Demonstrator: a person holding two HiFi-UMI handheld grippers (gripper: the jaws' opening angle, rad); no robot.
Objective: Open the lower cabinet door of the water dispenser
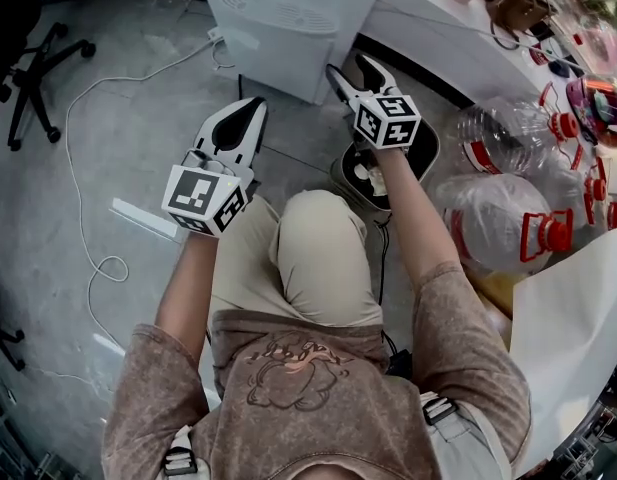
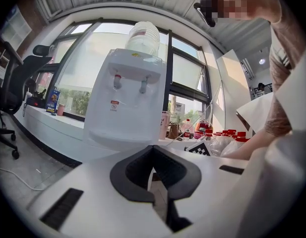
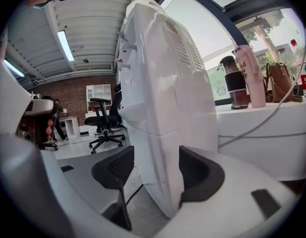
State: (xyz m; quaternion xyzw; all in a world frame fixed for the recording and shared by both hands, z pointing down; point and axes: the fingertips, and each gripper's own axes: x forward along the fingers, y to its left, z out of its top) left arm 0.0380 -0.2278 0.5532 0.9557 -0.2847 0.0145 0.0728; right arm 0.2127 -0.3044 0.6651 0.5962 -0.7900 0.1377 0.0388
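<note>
The white water dispenser [image 1: 288, 18] stands on the floor in front of me, with a bottle on top [image 2: 143, 36] and two taps [image 2: 129, 83]. Its lower cabinet door is hidden behind the gripper body in the left gripper view. My left gripper [image 1: 250, 108] is shut on nothing, its pads [image 2: 167, 170] meeting, and it points at the dispenser's front from a short way off. My right gripper [image 1: 353, 68] is open beside the dispenser's right side. The dispenser's corner edge [image 3: 162, 108] shows between its two pads [image 3: 115, 170], close ahead; whether they touch it I cannot tell.
A small bin [image 1: 373, 178] sits under my right arm. Several big water bottles with red caps [image 1: 508, 218] crowd the right. A white cable [image 1: 88, 168] loops on the floor at left, near an office chair [image 1: 33, 68]. A white counter [image 1: 458, 38] runs behind.
</note>
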